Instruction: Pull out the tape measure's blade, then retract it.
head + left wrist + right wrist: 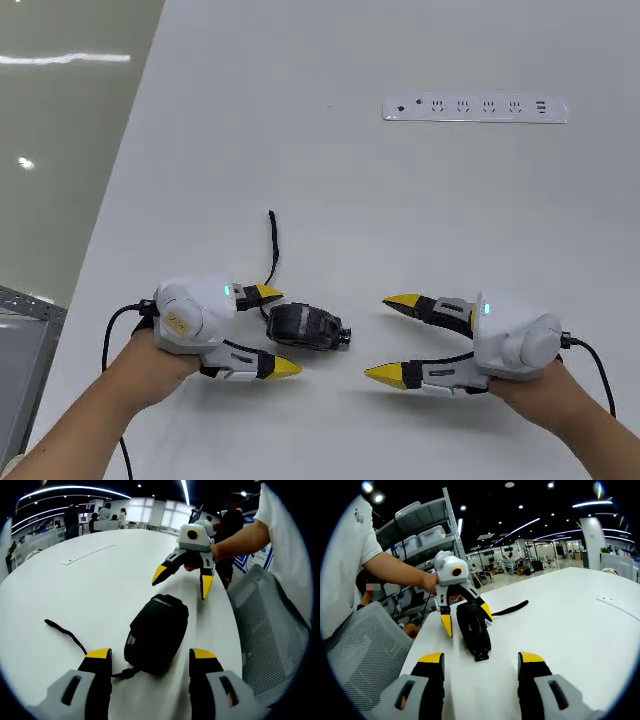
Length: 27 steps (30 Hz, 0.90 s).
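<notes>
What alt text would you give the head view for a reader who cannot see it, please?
A black tape measure lies on a white table between the open jaws of the left gripper, no blade drawn out. The right gripper, also open, points at it from the opposite side, apart. Its strap trails away; a power strip lies farther back.

Likely open-plan office, strip lights (520, 527), storage shelving (417, 522)

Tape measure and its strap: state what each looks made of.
Tape measure: black casing with a dull, soft sheen and rounded edges, probably plastic, perhaps rubber-coated. Strap: thin black band lying limp in a loose curve, likely woven fabric or cord; the weave is too small to tell.
</notes>
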Motion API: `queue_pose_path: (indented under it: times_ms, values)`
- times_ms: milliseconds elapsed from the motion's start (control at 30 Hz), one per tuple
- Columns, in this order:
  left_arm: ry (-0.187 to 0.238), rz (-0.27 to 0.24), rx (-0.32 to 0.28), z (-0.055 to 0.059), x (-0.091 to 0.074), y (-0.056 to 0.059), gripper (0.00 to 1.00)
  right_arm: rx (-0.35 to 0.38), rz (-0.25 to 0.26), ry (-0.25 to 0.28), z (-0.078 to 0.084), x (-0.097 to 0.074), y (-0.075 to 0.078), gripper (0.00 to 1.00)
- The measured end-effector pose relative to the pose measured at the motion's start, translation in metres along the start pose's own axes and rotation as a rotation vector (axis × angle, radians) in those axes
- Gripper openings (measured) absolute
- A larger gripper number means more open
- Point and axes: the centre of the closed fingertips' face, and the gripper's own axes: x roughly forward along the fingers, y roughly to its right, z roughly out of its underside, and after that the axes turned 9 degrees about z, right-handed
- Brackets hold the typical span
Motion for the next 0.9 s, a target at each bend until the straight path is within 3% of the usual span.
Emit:
queue_pose_path:
  times_ms: [900]
  values:
    - [0.021,0.013,0.0,-0.002,0.0041,-0.0033,0.43,0.021,-0.001,-0.013,0.0079,0.0015,0.0,0.56]
